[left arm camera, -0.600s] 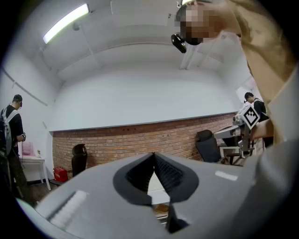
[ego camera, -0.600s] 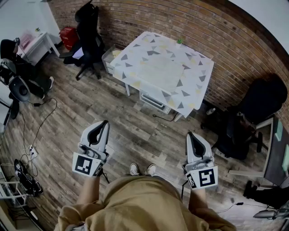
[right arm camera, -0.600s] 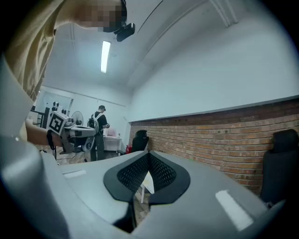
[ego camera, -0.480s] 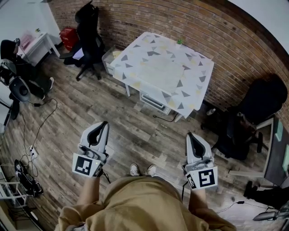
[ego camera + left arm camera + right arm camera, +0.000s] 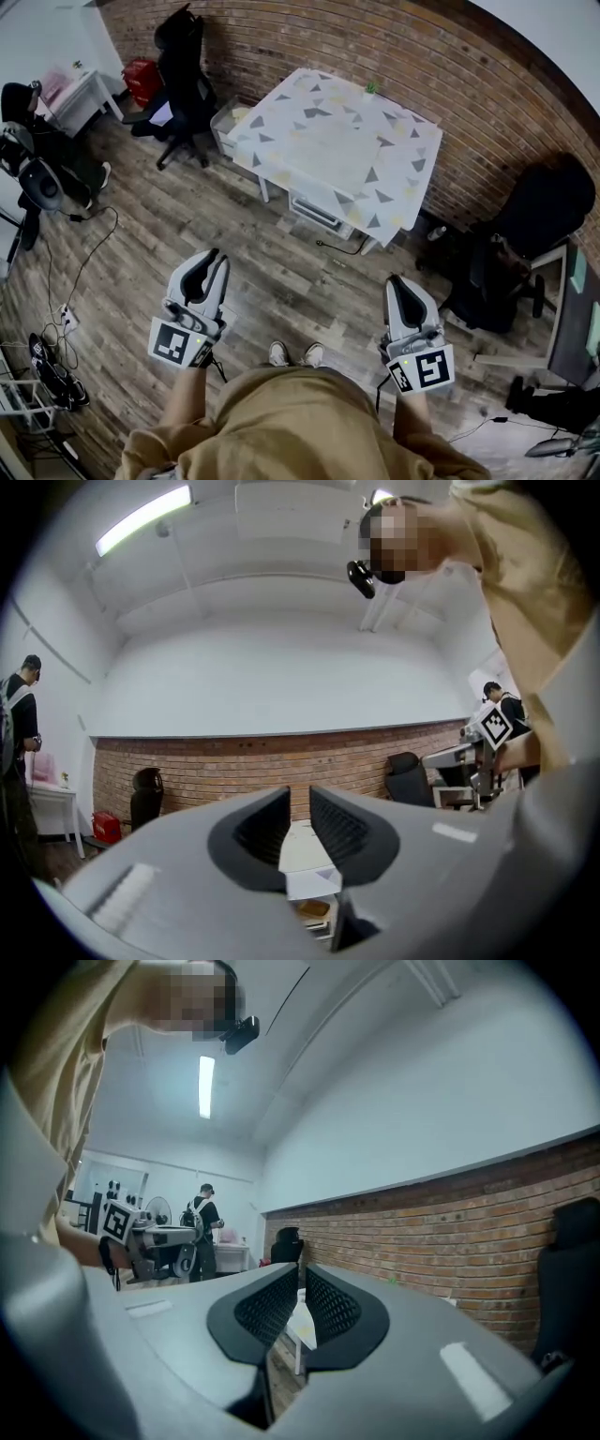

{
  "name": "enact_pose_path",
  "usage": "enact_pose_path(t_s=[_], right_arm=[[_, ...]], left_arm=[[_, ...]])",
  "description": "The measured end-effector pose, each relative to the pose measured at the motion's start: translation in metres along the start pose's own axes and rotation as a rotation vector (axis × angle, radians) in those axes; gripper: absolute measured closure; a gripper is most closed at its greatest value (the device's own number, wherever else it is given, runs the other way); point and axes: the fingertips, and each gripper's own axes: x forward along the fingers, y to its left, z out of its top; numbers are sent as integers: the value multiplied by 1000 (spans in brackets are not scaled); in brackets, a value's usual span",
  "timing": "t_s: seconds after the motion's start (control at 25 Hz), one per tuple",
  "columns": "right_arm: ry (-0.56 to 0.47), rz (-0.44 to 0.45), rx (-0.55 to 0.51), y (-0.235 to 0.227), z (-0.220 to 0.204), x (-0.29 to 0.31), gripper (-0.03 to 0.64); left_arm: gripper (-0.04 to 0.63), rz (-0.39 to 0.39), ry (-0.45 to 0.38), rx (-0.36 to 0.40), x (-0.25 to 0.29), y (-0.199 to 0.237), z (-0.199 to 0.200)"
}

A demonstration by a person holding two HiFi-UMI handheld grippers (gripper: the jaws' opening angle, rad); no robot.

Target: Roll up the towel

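Observation:
A white table with a triangle-patterned cover stands by the brick wall, well ahead of me across the wooden floor. I cannot make out a towel on it from here. My left gripper is held in front of my waist, shut and empty, pointing toward the table. My right gripper is level with it on the other side, also shut with nothing between its jaws. In the left gripper view the closed gripper frames the distant table. The right gripper view shows the same closed gripper.
A black office chair stands left of the table and another to its right. A person sits by a white desk at far left. Cables trail over the floor on my left. A storage box sits under the table.

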Motion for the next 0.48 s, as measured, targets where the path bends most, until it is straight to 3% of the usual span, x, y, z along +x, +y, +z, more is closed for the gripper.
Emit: enact_pose_path(t_s=[0.08, 0.24, 0.36, 0.48], right_arm=[[14, -12, -16, -4, -2, 0, 600], [27, -39, -30, -17, -5, 2, 372], [16, -56, -28, -27, -5, 2, 211], [34, -57, -27, -30, -10, 4, 125]], left_arm=[[486, -2, -7, 1, -1, 0, 0], [342, -9, -19, 16, 1, 2, 2], [131, 10, -15, 3, 2, 9, -2], [47, 32, -3, -9, 1, 19, -9]])
